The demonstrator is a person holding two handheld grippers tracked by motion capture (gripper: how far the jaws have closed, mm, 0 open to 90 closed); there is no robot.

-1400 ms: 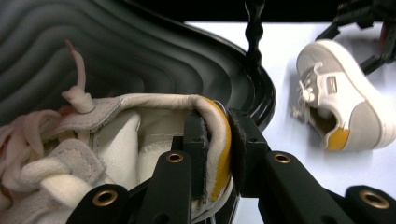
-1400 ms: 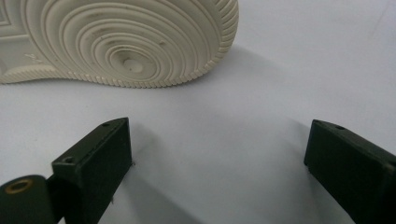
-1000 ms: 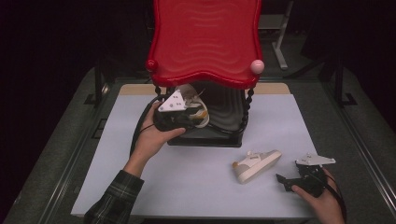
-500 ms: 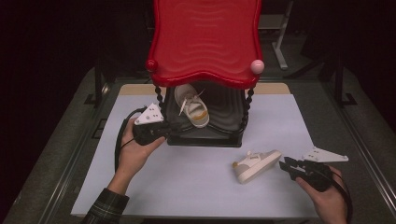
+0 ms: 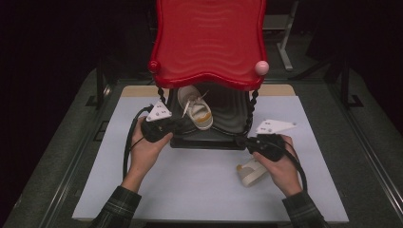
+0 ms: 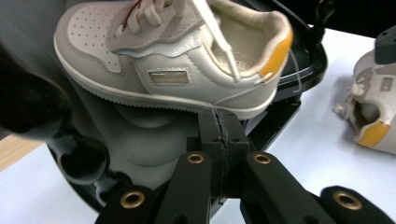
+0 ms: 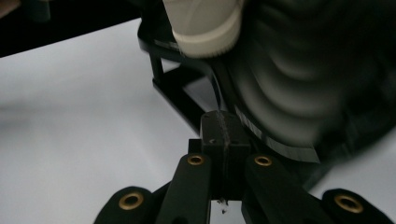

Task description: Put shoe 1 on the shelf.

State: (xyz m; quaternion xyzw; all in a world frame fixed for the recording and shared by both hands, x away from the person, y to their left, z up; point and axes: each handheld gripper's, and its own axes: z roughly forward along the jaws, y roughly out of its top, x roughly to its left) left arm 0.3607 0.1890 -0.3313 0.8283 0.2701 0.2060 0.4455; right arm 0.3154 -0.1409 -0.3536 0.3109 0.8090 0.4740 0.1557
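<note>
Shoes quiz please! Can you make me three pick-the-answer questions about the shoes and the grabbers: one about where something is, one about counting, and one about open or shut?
1. Where is the shoe nearest the left gripper?
A. On the black lower shelf under the red top
B. On the red top
C. On the floor

2. How many shoes are there?
A. One
B. Two
C. Four

3. How are the left gripper's jaws?
A. Wide open
B. Shut on a shoelace
C. Shut with nothing between them

Answers:
1. A, the high view shows it lying on the black shelf below the red top.
2. B, one lies on the shelf and a second shoe lies on the white table by the right hand.
3. C, the left gripper view shows the two pads pressed together just under the shoe's sole.
</note>
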